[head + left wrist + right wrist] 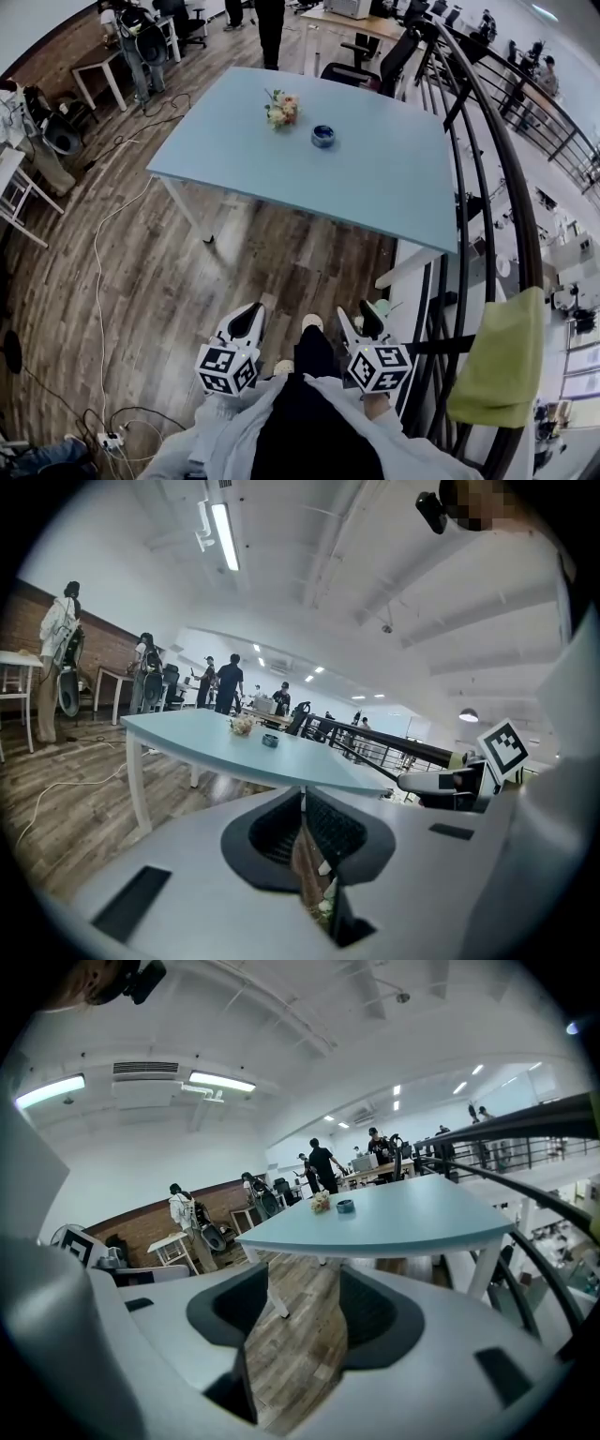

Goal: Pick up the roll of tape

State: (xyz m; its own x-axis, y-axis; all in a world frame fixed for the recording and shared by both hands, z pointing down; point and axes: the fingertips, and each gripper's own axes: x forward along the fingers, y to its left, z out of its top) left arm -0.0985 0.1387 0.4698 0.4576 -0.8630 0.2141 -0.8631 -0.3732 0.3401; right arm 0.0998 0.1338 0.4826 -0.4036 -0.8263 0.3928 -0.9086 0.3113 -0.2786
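The roll of tape (322, 136) is a small blue ring lying flat on the light blue table (384, 183), next to a small bunch of flowers (281, 109). Both grippers are held close to the person's body over the wooden floor, well short of the table. My left gripper (247, 321) has its jaws together with nothing in them. My right gripper (358, 321) stands open and empty. The left gripper view shows the tape (270, 741) far off beyond my left gripper (303, 791). In the right gripper view the tape (345, 1206) sits far ahead of my right gripper (305, 1283).
A dark metal railing (469, 187) runs along the right, with a green cloth (502, 361) draped over it. Office chairs (361, 66) stand behind the table. Cables (98, 281) and a power strip (112, 439) lie on the floor at left. People stand at the back.
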